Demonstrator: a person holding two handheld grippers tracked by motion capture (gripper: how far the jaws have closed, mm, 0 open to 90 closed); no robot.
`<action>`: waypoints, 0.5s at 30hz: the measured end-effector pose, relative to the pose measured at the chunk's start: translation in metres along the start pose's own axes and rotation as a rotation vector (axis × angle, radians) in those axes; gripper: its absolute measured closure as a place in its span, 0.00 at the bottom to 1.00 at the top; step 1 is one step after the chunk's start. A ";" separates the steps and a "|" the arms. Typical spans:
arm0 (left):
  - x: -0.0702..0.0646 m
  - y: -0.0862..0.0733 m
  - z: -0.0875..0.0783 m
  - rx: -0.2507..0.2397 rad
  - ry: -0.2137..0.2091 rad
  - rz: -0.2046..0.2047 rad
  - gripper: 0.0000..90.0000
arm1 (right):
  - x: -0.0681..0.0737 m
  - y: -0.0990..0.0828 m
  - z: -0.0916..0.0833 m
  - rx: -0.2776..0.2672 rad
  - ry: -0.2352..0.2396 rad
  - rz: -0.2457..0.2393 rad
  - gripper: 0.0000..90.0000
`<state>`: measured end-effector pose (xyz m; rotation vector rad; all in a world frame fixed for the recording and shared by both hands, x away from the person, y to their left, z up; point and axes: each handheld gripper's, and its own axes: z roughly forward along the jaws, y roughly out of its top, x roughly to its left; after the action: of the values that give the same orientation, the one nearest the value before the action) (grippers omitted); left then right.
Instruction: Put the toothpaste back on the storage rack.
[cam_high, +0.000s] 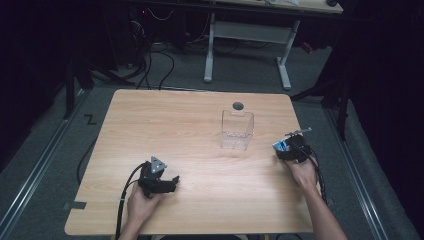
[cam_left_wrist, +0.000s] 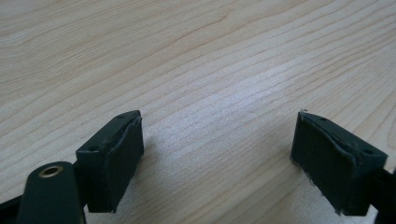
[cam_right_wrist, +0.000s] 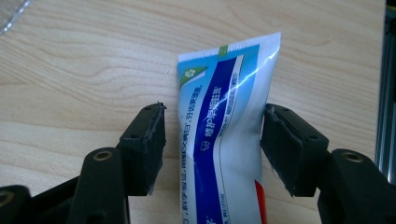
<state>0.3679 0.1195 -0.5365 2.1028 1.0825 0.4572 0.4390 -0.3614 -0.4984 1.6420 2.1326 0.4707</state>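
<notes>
From the high view, the pale wooden table (cam_high: 200, 150) carries a clear, square-sided plastic container (cam_high: 237, 130) standing upright a little right of centre. The right gripper (cam_high: 290, 148) sits at about four o'clock from that container, near the table's right edge, with a white-and-blue toothpaste tube (cam_high: 281, 145) at its tip. The left gripper (cam_high: 167, 184) rests low at about seven o'clock from the container, well apart from it.

In the left gripper view, the left gripper's (cam_left_wrist: 217, 154) jaws stand wide apart over bare wood, holding nothing.

In the right gripper view, the toothpaste tube (cam_right_wrist: 224, 140) lies flat on the wood between the right gripper's (cam_right_wrist: 212, 149) parted jaws; the right pad looks to touch its edge, the left stands clear. The step looks like either a grasp or a release. If a grasp, the next move calls for closing squarely across the tube before lifting toward the container.
</notes>
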 end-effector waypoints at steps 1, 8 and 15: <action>0.000 0.000 0.000 0.000 0.000 0.000 0.19 | 0.000 0.000 0.001 0.013 0.000 0.000 0.46; 0.000 0.000 0.000 0.000 0.000 0.001 0.19 | -0.008 -0.001 0.006 0.013 0.048 0.048 0.50; 0.000 0.000 0.000 0.000 -0.001 0.002 0.19 | -0.012 0.000 0.006 0.048 0.072 0.069 0.52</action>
<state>0.3678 0.1195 -0.5365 2.1039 1.0801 0.4565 0.4448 -0.3724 -0.5020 1.7551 2.1601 0.5107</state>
